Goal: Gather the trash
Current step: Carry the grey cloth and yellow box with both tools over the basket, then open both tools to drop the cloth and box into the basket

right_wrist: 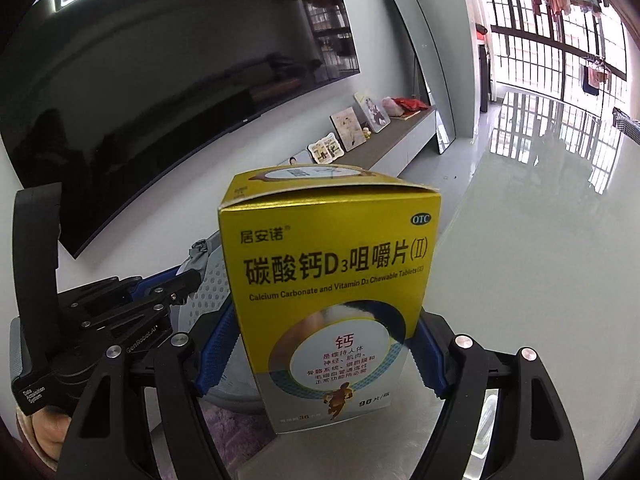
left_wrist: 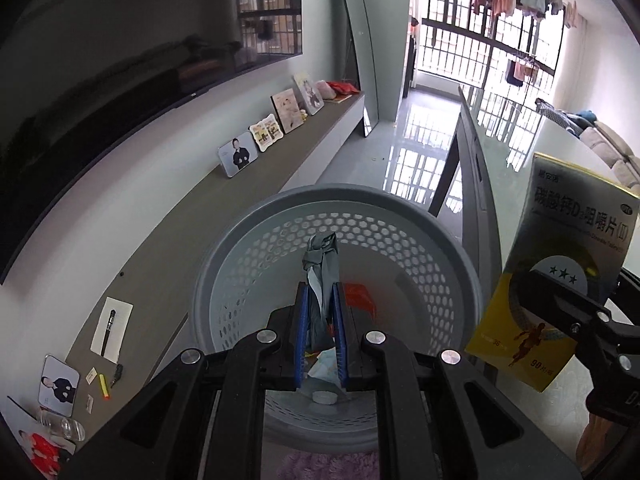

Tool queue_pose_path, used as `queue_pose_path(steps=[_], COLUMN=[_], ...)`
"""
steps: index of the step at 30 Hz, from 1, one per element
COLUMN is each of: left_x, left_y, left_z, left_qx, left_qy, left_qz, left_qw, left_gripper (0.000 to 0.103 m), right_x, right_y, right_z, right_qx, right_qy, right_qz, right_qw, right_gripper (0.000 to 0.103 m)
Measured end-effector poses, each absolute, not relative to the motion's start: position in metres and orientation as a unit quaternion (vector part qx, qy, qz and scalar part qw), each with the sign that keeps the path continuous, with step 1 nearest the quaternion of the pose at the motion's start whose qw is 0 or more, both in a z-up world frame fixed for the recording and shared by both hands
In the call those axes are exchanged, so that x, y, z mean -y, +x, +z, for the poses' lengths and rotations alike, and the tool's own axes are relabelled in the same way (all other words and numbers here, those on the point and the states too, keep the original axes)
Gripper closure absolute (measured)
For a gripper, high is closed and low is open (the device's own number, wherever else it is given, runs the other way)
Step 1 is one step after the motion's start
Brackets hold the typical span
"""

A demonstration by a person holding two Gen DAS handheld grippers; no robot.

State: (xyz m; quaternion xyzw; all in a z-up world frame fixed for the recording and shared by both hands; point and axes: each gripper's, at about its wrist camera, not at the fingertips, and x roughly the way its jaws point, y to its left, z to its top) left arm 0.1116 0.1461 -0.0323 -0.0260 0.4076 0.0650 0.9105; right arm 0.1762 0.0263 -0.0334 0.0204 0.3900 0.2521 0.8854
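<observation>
Left gripper (left_wrist: 320, 320) clamped tight on a grey wrapper (left_wrist: 320, 268); thin, crumpled, soft, near weightless; I'd keep the pinch on its lower half; long axis runs 6 to 12, loose end up at 12; it hangs over the bin (left_wrist: 460, 248), whose mouth fills my left view's centre; scraps already lie at the bottom. Right gripper (right_wrist: 326, 344) clamped wide on the box (right_wrist: 332, 280); pads on its two narrow sides, low down; stiff card, probably light, crushes if squeezed hard; glossy, might slip; upright, long axis 6 to 12, top flap at 12, printed face toward me; bin sits at 9 behind it.
</observation>
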Motion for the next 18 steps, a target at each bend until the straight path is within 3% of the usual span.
queue_pose_path(steps=[9, 11, 13, 15, 18], left_x=[-0.173, -0.177, -0.179, -0.181, -0.182], left_y=[0.123, 0.126, 0.125, 0.124, 0.125], left_z=[-0.046, -0.047, -0.048, -0.047, -0.046], left_qx=[-0.421, -0.422, -0.42, -0.415, -0.413], left_qy=[-0.046, -0.048, -0.048, -0.048, -0.047], left_qz=[0.072, 0.077, 0.082, 0.089, 0.093], left_qw=[0.903, 0.902, 0.902, 0.904, 0.905], left_gripper=[0.088, 0.08, 0.059, 0.045, 0.045], right_x=[-0.059, -0.058, -0.057, -0.057, -0.056], right_y=[0.194, 0.194, 0.192, 0.19, 0.187], right_z=[-0.05, -0.051, -0.05, -0.049, -0.049], right_qx=[-0.416, -0.418, -0.416, -0.411, -0.406], right_qy=[0.008, 0.017, 0.013, 0.008, 0.007], right_qz=[0.252, 0.256, 0.254, 0.25, 0.248], right_qw=[0.874, 0.871, 0.873, 0.877, 0.879], right_gripper=[0.029, 0.029, 0.029, 0.029, 0.029])
